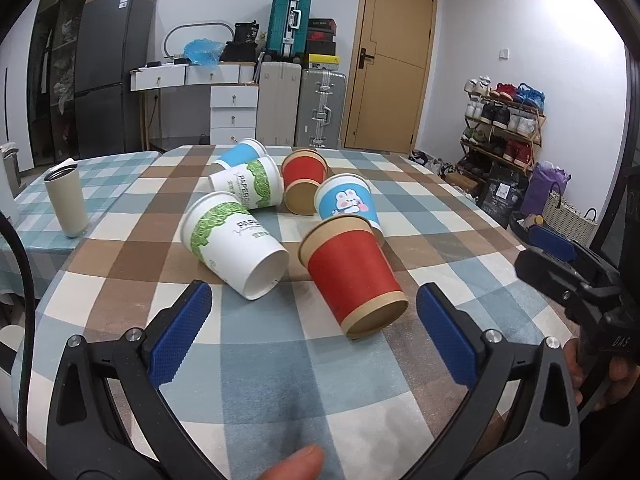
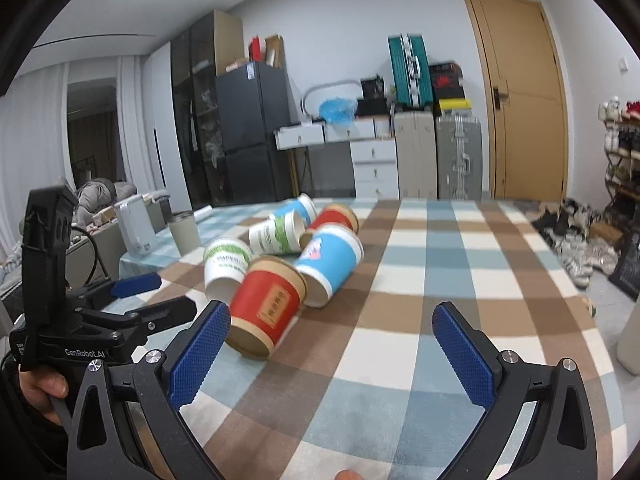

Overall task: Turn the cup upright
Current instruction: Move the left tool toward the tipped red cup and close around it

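While six paper cups are lying tipped over in a loose cluster on the checked tablecloth point(image 1: 280, 360), the nearest red cup point(image 1: 354, 276) is resting on its side with its brown base pointing toward the cameras and its mouth facing away. Just to its left the white cup with green leaves point(image 1: 232, 240) is lying the same way, base forward, and right behind it the blue cup with a rabbit point(image 1: 348, 202) is touching its rim. Farther back a second red cup point(image 1: 302, 178), a second green-leaf cup point(image 1: 250, 182) and a second blue cup point(image 1: 242, 152) are crowding together. The left gripper point(image 1: 314, 334) is hovering low over the cloth in front of the red cup, its blue pads point(image 1: 180, 334) spread wide and gripping nothing. The right gripper point(image 2: 330, 358) is sitting to the right of that cup, fingers likewise parted wide and empty. A beige tumbler point(image 1: 66, 200) is standing upright well apart at the left, and suitcases point(image 1: 300, 108) are standing against the far wall.
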Demonstrator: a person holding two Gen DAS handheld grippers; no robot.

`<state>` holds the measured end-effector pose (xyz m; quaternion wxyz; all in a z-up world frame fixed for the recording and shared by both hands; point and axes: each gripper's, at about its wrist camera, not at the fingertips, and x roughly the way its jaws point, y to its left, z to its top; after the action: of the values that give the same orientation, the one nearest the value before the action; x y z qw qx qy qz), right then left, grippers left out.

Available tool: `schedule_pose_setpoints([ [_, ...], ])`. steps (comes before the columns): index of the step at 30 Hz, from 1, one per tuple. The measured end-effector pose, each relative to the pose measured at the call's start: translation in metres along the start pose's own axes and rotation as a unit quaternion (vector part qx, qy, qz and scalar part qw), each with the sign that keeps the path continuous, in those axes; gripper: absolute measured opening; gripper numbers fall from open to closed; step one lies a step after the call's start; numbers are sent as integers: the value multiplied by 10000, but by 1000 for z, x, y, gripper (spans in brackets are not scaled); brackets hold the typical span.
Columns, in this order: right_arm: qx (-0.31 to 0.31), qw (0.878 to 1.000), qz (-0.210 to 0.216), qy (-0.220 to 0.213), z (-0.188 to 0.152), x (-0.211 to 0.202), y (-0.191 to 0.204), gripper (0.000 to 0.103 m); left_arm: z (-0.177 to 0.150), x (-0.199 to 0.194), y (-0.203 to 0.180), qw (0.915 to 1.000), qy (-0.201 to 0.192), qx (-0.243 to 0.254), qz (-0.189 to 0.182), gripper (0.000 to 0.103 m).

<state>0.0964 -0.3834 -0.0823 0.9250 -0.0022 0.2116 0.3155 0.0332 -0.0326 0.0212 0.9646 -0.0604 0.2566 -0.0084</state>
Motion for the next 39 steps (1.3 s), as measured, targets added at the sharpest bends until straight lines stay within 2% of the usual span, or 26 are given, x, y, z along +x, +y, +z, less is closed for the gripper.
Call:
schedule_pose_setpoints([
  [2,101,9998,162,88,-1,3,-4,103,2,8,-6,10000,71,18,1,102],
  [6,59,9996,214,191,0,5,-7,103,5,26,-19,9997,231,104,-34,102],
  [17,51,9997,102,213,-4,5,-9,103,9,70,-40,9970,653,364,217,102],
  [22,166,9996,110,204,-5,4,-14,103,9,87,-42,9950,907,348,215,101],
  [26,224,9995,114,201,-5,4,-16,103,10,100,-46,9933,1097,331,153,90],
  [28,209,9995,139,203,-5,4,-16,103,10,106,-48,9918,1223,354,143,78],
  [33,141,9996,127,202,-6,3,-12,103,8,109,-49,9907,1313,351,85,56],
  [39,124,9997,142,185,-6,3,-12,103,6,101,-46,9920,1233,274,-5,54],
])
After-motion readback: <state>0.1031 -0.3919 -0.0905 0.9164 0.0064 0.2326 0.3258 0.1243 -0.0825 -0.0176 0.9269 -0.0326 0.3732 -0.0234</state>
